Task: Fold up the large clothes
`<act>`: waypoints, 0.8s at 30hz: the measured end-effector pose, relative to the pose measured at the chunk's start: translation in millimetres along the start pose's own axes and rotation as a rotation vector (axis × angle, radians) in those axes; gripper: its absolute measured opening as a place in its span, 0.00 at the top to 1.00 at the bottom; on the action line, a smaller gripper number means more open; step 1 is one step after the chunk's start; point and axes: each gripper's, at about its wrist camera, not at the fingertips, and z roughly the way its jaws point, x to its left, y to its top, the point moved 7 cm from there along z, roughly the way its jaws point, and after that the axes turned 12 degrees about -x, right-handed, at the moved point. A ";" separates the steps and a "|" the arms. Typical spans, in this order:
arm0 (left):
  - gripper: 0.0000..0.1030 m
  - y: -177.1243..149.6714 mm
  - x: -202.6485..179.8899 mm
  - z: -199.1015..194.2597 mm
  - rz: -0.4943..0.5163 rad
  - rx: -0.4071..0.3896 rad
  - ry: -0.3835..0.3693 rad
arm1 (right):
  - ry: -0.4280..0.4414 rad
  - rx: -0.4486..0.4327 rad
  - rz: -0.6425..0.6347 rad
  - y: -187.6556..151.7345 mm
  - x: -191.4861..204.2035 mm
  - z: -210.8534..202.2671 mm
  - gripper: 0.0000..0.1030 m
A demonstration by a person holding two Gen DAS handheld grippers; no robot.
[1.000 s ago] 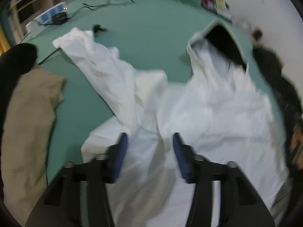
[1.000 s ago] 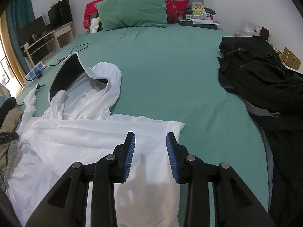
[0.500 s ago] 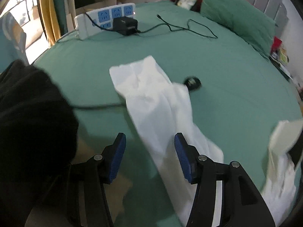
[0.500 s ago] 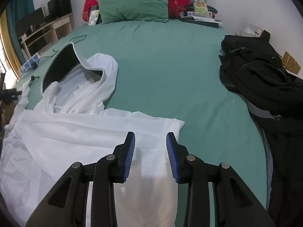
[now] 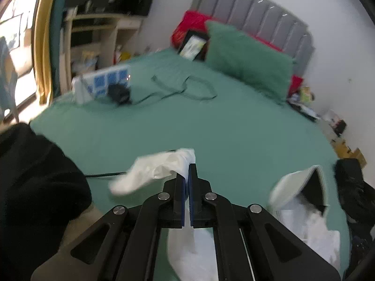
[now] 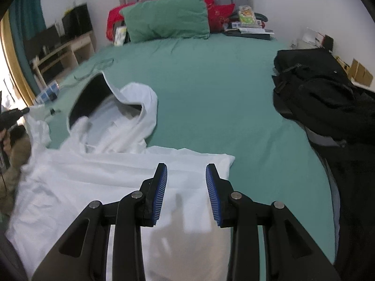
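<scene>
A white hooded garment (image 6: 98, 178) lies spread over the near part of a bed with a green sheet (image 6: 211, 89), its thin cloth creased and softly rumpled. The body lies flat toward the near edge, with a straight hem corner ending just right of the right gripper (image 6: 186, 171). The hood (image 6: 112, 103) stands open farther back, its dark inside showing within a pale rim. The right gripper hovers over the flat body with its blue-padded jaws apart and nothing between them. The left gripper (image 5: 188, 166) has its jaws pressed together on the end of a sleeve (image 5: 154, 171), which bunches at the pads and droops away to the left, lifted off the sheet. A black bag (image 6: 323, 93) sits on the right side of the bed, well apart from the garment.
</scene>
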 end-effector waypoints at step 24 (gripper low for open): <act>0.95 -208.0 -307.4 -110.9 0.334 0.304 -0.433 | -0.045 -0.109 0.263 4.3 -99.5 -74.9 0.67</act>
